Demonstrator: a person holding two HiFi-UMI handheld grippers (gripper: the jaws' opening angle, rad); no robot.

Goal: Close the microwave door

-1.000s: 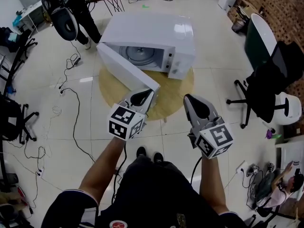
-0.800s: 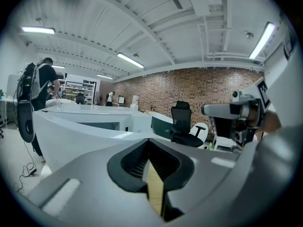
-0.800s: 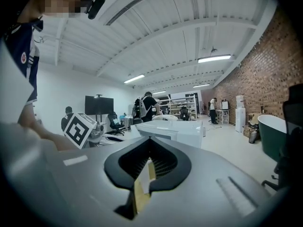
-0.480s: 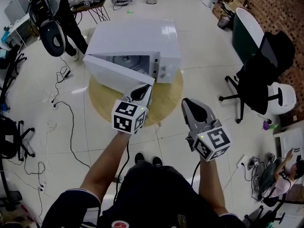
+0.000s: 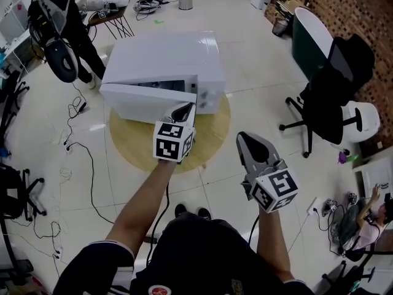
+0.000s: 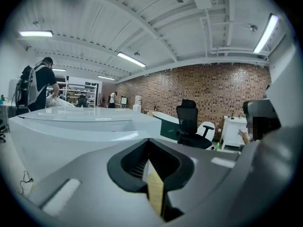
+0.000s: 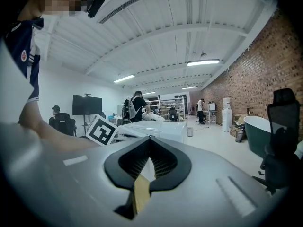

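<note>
A white microwave (image 5: 166,57) stands on a round wooden table (image 5: 212,131). Its door (image 5: 144,97) is swung almost flat against the front, with a dark slit still showing along its top. My left gripper (image 5: 183,110) is shut and empty, its tip at the door's right end near the control panel. In the left gripper view the left gripper (image 6: 149,141) points over the white microwave (image 6: 80,126). My right gripper (image 5: 253,145) is shut and empty, held over the floor right of the table. The right gripper view shows the right gripper (image 7: 149,140) and the microwave (image 7: 158,129) beyond it.
A black office chair (image 5: 331,94) and a green-and-white tub (image 5: 310,32) stand to the right. A person with a backpack (image 5: 58,26) stands at the back left. Cables (image 5: 77,149) trail over the tiled floor left of the table. A small bin (image 5: 185,0) sits far behind.
The microwave door has swung from wide open to nearly shut, with my left gripper moving forward against it. My right gripper has hardly moved.
</note>
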